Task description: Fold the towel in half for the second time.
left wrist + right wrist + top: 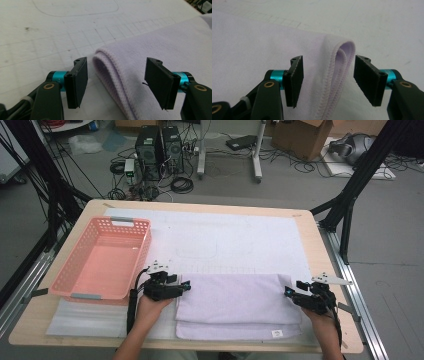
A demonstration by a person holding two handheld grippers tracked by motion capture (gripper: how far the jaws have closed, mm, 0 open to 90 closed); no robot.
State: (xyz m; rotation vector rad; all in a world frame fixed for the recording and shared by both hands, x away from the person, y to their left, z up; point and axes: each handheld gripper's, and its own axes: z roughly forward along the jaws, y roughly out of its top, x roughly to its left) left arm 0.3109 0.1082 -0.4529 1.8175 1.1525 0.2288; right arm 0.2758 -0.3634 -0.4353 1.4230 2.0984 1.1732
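A folded lilac towel (235, 302) lies on the white mat (225, 240) near the table's front edge. My left gripper (186, 285) stands open at the towel's far left corner. In the left gripper view the doubled towel edge (112, 75) runs between the two black pads (80, 80), touching neither. At the far right corner my right gripper (291, 289) is open too. The right gripper view shows the looped towel fold (342, 57) rising between its pads (368, 78), with a gap on each side. A white label (276, 334) shows on the towel's near edge.
A pink plastic basket (75, 275) stands empty at the left of the table, close to my left hand. Beyond the towel the mat runs on to the table's far edge. Computer towers (160, 147), cables and a cardboard box (305, 135) sit on the floor behind.
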